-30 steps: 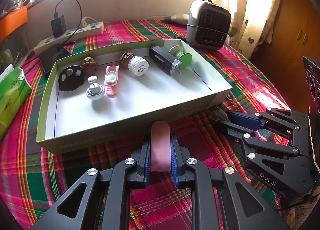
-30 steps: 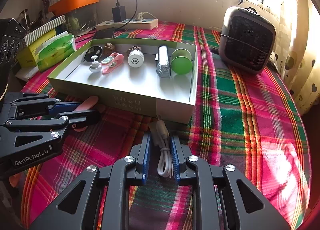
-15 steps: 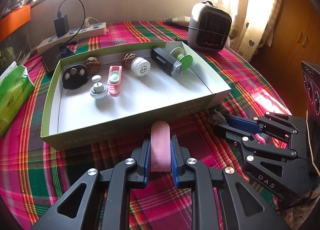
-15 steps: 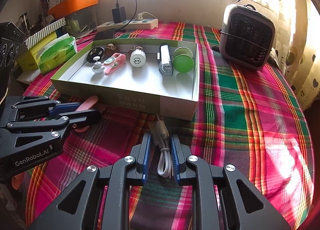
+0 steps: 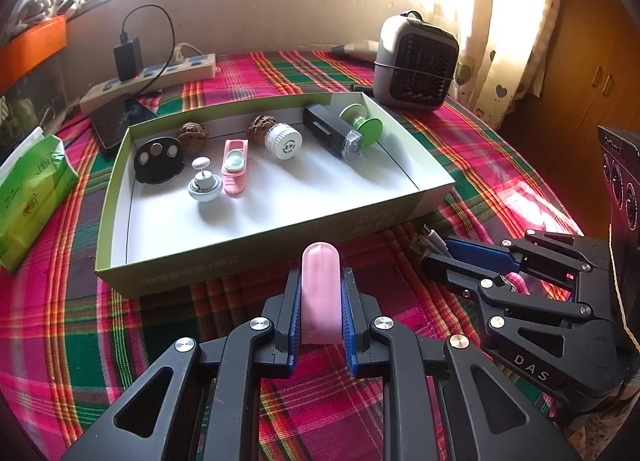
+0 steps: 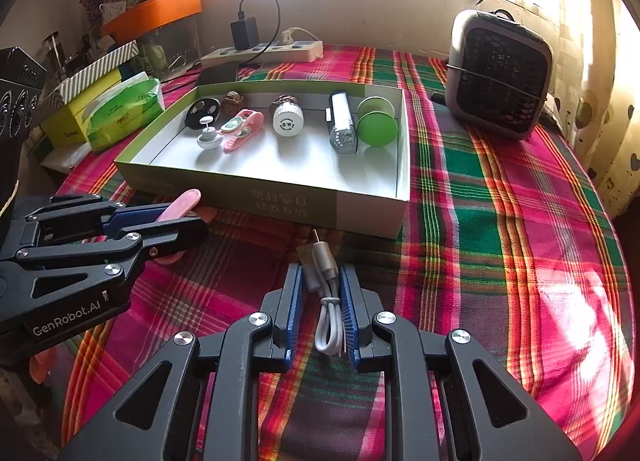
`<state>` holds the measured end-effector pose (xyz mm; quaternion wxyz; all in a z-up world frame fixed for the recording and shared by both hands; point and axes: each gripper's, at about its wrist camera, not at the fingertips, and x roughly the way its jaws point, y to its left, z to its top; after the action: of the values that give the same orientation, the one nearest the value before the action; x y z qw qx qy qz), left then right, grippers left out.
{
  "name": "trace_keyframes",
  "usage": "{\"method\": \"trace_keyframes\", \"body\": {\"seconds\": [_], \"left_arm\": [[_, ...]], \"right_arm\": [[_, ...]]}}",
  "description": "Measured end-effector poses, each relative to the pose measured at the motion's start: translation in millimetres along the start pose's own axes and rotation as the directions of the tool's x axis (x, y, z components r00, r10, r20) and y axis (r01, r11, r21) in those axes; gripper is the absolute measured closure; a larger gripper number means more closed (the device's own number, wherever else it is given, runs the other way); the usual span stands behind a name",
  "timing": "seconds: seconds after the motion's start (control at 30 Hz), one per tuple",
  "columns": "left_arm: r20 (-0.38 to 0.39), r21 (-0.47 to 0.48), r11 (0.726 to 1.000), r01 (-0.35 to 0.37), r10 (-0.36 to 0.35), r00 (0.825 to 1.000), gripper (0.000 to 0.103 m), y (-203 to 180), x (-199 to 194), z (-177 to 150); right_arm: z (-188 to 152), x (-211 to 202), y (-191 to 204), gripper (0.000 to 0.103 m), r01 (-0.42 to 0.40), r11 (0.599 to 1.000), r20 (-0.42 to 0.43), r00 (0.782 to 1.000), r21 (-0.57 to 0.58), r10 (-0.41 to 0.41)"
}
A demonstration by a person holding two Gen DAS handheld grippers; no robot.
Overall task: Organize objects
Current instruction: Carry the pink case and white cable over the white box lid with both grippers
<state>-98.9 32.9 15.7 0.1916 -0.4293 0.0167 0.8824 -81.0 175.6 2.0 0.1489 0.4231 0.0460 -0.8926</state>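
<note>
A flat pink piece with a rounded tip (image 5: 320,293) is clamped in my left gripper (image 5: 320,281), which is shut on it just in front of the green-walled box (image 5: 256,257). To its right, my right gripper (image 6: 320,277) is shut on a folded white USB cable (image 6: 325,293), near the box's front wall (image 6: 288,205). In the right wrist view the left gripper (image 6: 188,217) shows at the left with the pink piece (image 6: 180,203) sticking out. The box holds several small items in a row along its far side.
In the box lie a black disc (image 5: 158,159), two walnuts (image 5: 193,135), a pink clip (image 5: 234,165), a white cap (image 5: 284,143), a black torch (image 5: 332,131) and a green spool (image 5: 366,125). A grey fan heater (image 5: 416,61), power strip (image 5: 160,75) and green tissue pack (image 5: 28,185) surround it.
Both views have pulled back and up a little from the box, so more of the plaid cloth shows. Both grips are unchanged.
</note>
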Motion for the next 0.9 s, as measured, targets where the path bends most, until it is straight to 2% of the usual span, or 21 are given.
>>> {"method": "trace_keyframes", "body": {"seconds": [0.37,0.9], "left_arm": [[0.028,-0.004,1.000,-0.011,0.011,1.000,0.087,0,-12,-2],[0.088,-0.009,0.999,-0.044,0.045,0.995,0.087,6,-35,7]], "right_arm": [[2,-8,2,0.083,-0.036,0.999,0.015,0.999,0.026,0.036],[16,-24,9,0.083,-0.040,0.999,0.066,0.997,0.028,0.038]]}}
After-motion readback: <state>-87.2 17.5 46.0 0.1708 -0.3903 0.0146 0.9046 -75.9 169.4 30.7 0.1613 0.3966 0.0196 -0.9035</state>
